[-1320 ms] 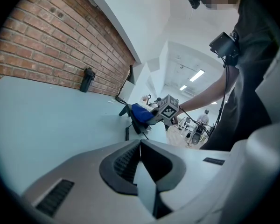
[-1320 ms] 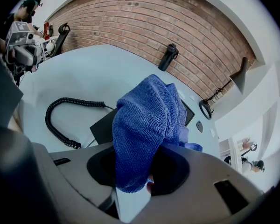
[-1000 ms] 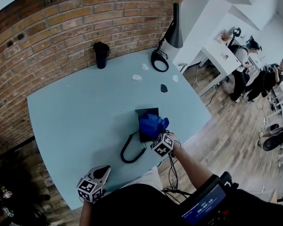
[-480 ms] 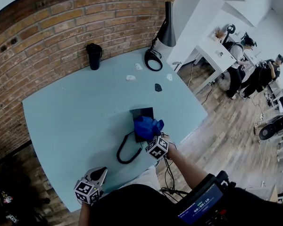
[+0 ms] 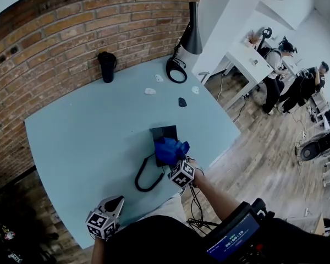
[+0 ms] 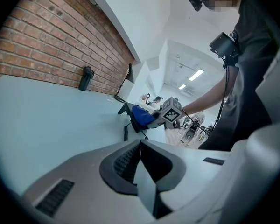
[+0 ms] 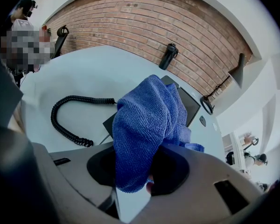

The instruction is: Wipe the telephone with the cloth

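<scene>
— What fills the picture?
— A pale blue table (image 5: 71,131) set against a brick wall (image 5: 71,26). On it, just ahead of the right gripper (image 5: 176,163), lies a black telephone (image 5: 163,131). Its coiled cord (image 5: 144,179) loops off to that gripper's left.

— And the cloth?
— The blue cloth (image 5: 169,149) is pinched between the right gripper's jaws. It is bunched up and draped forward over the near half of the telephone. The far end of the telephone shows bare beyond it. Whether the cloth presses on the surface is hard to tell.

— What has changed in the last second?
— Very little on the table. The head view drifts, so everything slides a touch left in the picture. The cloth keeps to nearly the same patch of the telephone and edges, at most, slightly back toward the gripper. That reads as a short, slow stroke within the wipe, not a new pass.

— What does that mean for the job?
— The wiping looks under way, with the near part getting the attention. The far end and the cord side seem yet to be covered.

— The other hand?
— The left gripper (image 5: 117,202) hangs well apart from the telephone, back at the table's near edge and off to the right gripper's left. Its jaws are pressed together with nothing between them, and it has not moved from there.
</scene>
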A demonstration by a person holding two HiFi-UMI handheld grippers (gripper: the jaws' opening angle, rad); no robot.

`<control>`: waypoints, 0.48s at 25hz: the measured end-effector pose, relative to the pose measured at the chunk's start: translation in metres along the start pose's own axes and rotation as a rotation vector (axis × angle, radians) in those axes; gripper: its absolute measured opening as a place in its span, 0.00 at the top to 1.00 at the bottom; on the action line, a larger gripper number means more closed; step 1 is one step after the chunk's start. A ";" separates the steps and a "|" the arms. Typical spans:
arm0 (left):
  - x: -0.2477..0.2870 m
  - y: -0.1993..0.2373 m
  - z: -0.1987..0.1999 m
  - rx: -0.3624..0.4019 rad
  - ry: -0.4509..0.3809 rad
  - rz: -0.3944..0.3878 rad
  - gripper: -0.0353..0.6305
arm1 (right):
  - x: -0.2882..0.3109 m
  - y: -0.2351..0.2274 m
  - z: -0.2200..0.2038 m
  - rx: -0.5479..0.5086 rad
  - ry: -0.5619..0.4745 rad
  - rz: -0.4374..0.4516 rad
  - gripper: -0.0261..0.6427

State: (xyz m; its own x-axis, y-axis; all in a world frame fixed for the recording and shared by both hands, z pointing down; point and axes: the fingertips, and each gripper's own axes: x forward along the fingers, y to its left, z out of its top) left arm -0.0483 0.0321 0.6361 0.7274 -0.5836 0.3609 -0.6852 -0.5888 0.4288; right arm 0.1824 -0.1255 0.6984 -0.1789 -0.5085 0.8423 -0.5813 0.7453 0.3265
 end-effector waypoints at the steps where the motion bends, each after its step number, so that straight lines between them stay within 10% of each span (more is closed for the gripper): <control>1: 0.000 -0.002 0.000 -0.001 0.000 0.000 0.92 | -0.001 0.000 -0.001 0.000 0.001 -0.001 0.74; 12: 0.000 -0.001 -0.002 -0.001 0.003 0.005 0.92 | -0.002 0.006 -0.005 0.022 -0.005 -0.014 0.74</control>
State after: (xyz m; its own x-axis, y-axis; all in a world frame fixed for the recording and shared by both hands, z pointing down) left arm -0.0471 0.0335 0.6371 0.7242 -0.5847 0.3656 -0.6886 -0.5852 0.4282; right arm 0.1828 -0.1179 0.7012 -0.1744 -0.5206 0.8358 -0.6011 0.7286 0.3284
